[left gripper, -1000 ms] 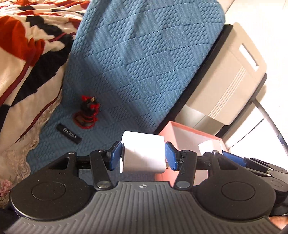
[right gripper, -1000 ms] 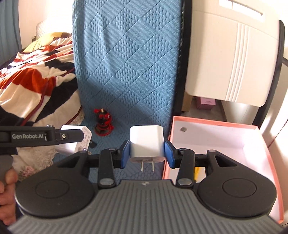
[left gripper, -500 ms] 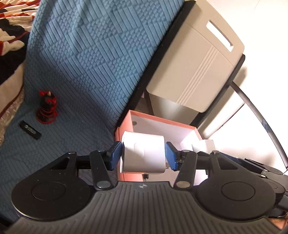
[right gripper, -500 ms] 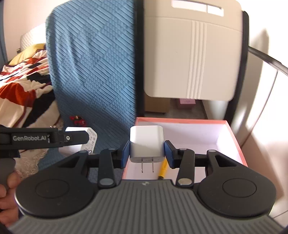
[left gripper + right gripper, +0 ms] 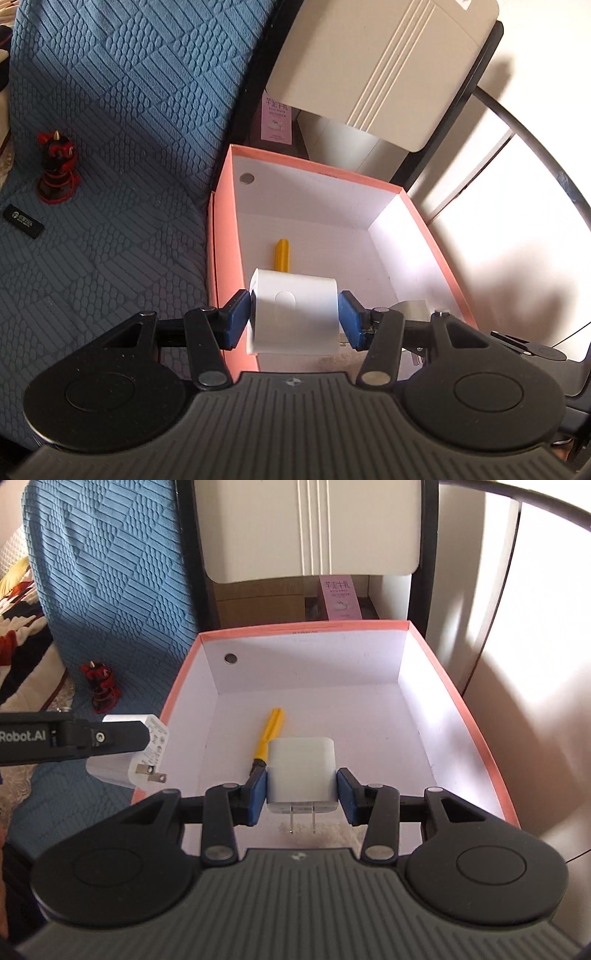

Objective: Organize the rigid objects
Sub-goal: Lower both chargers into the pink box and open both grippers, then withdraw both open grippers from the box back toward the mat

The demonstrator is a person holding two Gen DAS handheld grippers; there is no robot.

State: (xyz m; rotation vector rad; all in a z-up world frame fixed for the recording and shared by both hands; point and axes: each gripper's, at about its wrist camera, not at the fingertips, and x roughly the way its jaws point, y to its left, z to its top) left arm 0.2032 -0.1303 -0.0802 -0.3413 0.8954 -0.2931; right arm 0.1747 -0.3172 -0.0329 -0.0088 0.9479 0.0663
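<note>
My left gripper (image 5: 294,315) is shut on a white charger block (image 5: 295,314) and hangs over the near left corner of the pink box (image 5: 221,206). My right gripper (image 5: 301,792) is shut on a smaller white plug adapter (image 5: 301,771), its two prongs pointing back at the camera, above the box's white floor (image 5: 369,738). A yellow pen-like tool (image 5: 271,731) lies inside the box. In the right wrist view the left gripper (image 5: 122,738) and its charger (image 5: 147,753) sit at the box's left rim.
A red-and-black figurine (image 5: 57,168) and a black USB stick (image 5: 23,221) lie on the blue quilted cover (image 5: 110,110) left of the box. A cream panel (image 5: 380,66) and a pink carton (image 5: 275,118) stand behind it. A striped blanket (image 5: 18,627) is at the far left.
Both grippers have swung right and down from over the blue cover to above the pink box, each still holding its white charger. The box now fills the middle of both views.
</note>
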